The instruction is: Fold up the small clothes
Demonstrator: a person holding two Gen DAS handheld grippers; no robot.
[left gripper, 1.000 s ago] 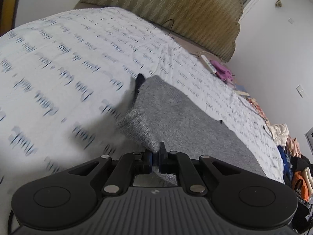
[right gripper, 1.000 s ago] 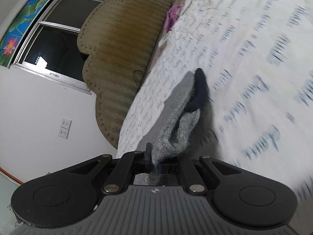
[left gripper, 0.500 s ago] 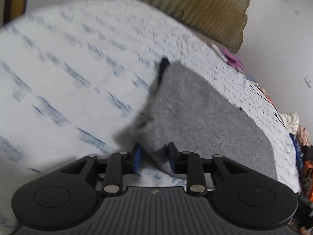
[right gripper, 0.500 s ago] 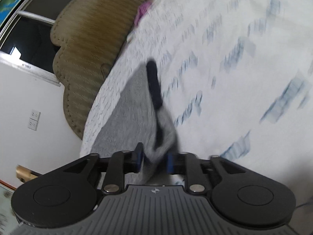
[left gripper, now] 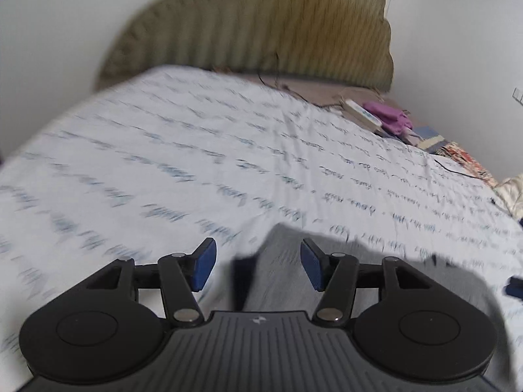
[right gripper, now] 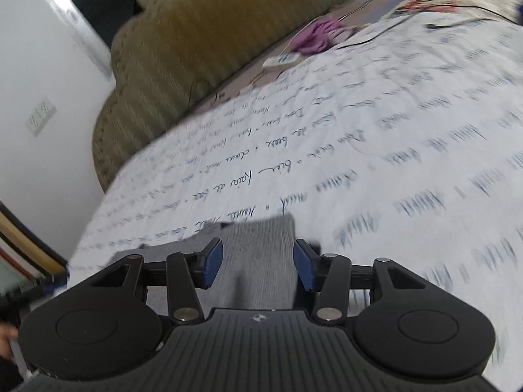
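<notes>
Both hand-held grippers have let go of the grey knitted garment they pinched a second ago, and the views have swung across the bed. The left hand-held gripper (left gripper: 258, 266) shows its 2 blue pads (left gripper: 204, 266) standing apart, its jaws opening; the flat grey knitted garment with a dark trim (left gripper: 281, 277) lies on the bed below the gap, and neither pad presses on it. The right hand-held gripper (right gripper: 258, 266) is the same: its jaws are opening, blue pads (right gripper: 212, 263) set apart, with grey knit (right gripper: 261, 261) showing between and below them, loose.

Taking the garment as the landmark, the white bed sheet printed with blue handwriting (left gripper: 196, 163) spreads out beyond it and to both sides. The olive ribbed scalloped headboard (left gripper: 261, 26) stands far beyond the garment, against the wall. Well beyond the garment and off to the right in the left wrist view, near the headboard, sit a crumpled purple cloth (left gripper: 389, 117) and a white flat device (left gripper: 362, 112) just beside it. A thin black cable (left gripper: 454, 168) runs over the sheet on that same side. Motion blur softens most detail.
</notes>
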